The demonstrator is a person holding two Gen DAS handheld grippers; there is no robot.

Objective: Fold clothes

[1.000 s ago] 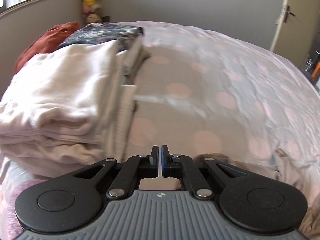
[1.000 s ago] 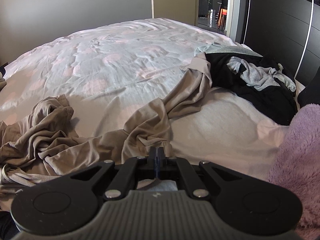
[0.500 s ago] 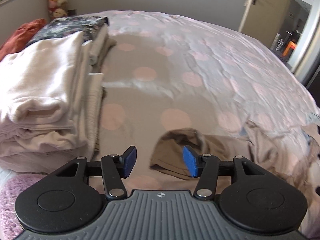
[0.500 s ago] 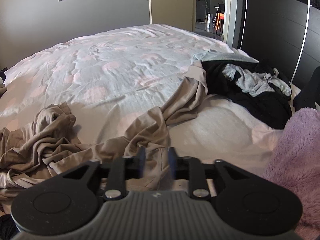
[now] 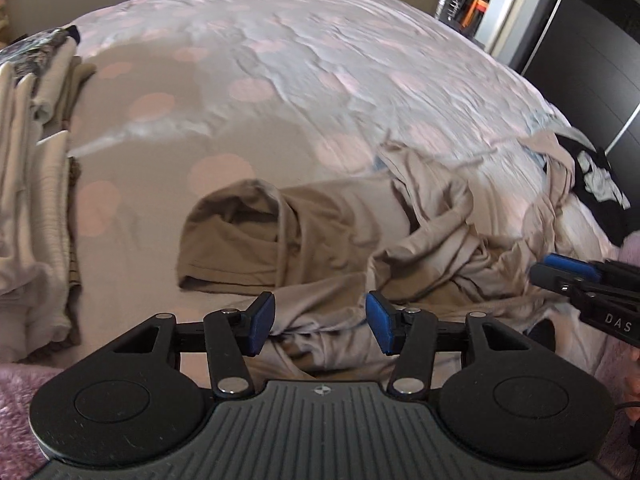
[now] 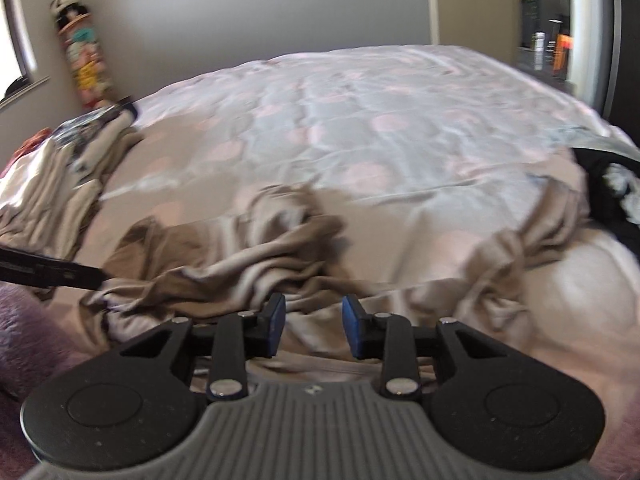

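Just ahead of both grippers: we find the crumpled tan garment on the bed | left gripper now spread, a second ago pressed together, nothing pinched | right gripper likewise parted, empty | folded stack off left | we judge a fresh grasp pending.

A bedroom in a home. A wide bed fills the room, under a pale cover with pink spots. Folded clothes are stacked at one edge of it, and loose garments lie crumpled across it (one black, at the far side). A hanging column of soft toys stands in the corner by a window. An open door leads to another room beside a dark wardrobe.
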